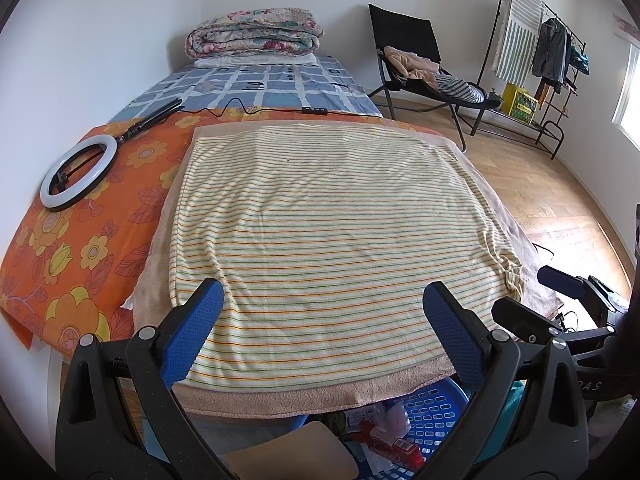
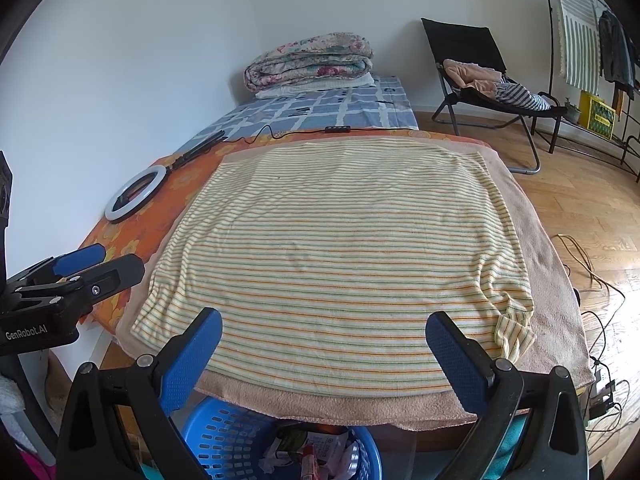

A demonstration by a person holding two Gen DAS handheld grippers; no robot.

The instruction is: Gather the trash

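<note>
Left tool (image 1: 322,312) spread wide, right tool (image 2: 324,340) likewise

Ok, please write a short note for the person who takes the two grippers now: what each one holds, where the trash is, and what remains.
Left gripper: open, holds nothing, above the near edge of the striped towel.
Right gripper: open, holds nothing, over the same edge.
Trash: wrappers and crumpled paper lie in the blue basket on the floor under the near edge.
Done: no trash shows on the towel.
Left: none is in view outside the basket. The ring light on the orange sheet is not trash. Check the floor, which is partly hidden.
</note>
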